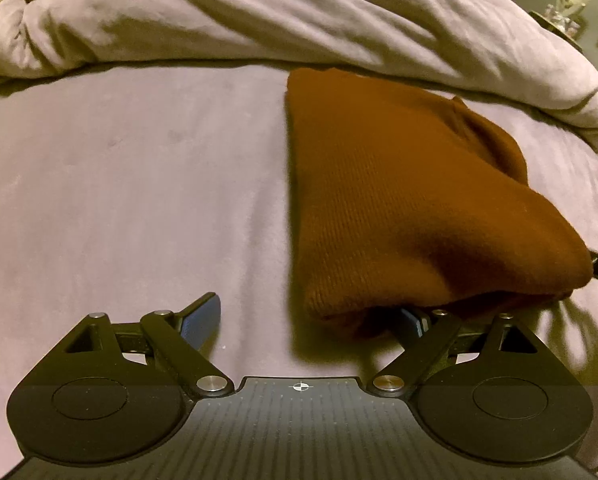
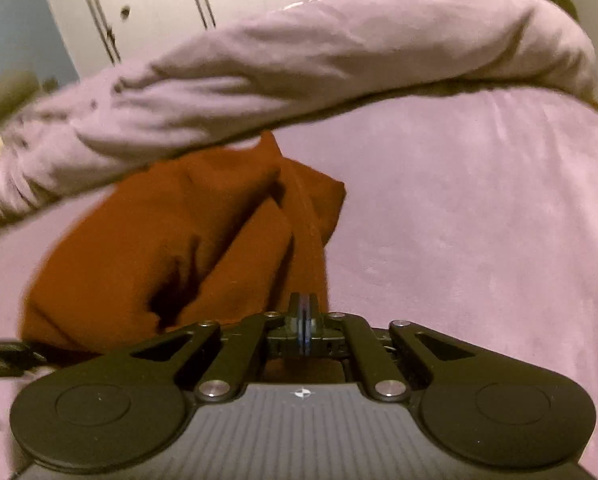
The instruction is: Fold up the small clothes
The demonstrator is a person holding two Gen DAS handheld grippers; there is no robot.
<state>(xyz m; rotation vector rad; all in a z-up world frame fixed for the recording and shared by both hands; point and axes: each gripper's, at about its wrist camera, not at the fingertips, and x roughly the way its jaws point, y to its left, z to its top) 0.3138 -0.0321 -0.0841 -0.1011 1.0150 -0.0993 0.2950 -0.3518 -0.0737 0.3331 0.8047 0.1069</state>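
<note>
- Your left hand-held gripper [image 1: 311, 320] stands with its jaws spread wide. The left blue finger [image 1: 203, 318] rests clear over the bare sheet, and the right finger is tucked under the near edge of the garment, mostly hidden by it.
- Nothing is pinched on that side: the cloth drapes over one finger only, and the space between the two fingers is open bed.
- The rust-brown knit garment [image 1: 399, 184] lies folded lengthwise on the bed [image 1: 119, 200], to the right of centre in your left wrist view, running from the gripper away toward the bunched duvet [image 1: 259, 20].
- Its near corner is raised off the sheet and throws a shadow beneath it.
- Your right hand-held gripper [image 2: 305, 312] has its jaws brought nearly together. The two blue pads [image 2: 303, 320] sit side by side with only a thin slit between them.
- A narrow ridge of the brown garment [image 2: 171, 240] runs down to those fingertips. The cloth appears to be caught between them, though the contact itself is partly hidden behind the fingers.
- In the right wrist view the garment sits left of centre, its far end touching the rolled duvet [image 2: 339, 60].
- White wardrobe doors [image 2: 179, 8] stand behind the bed; that picture is slightly blurred.
</note>
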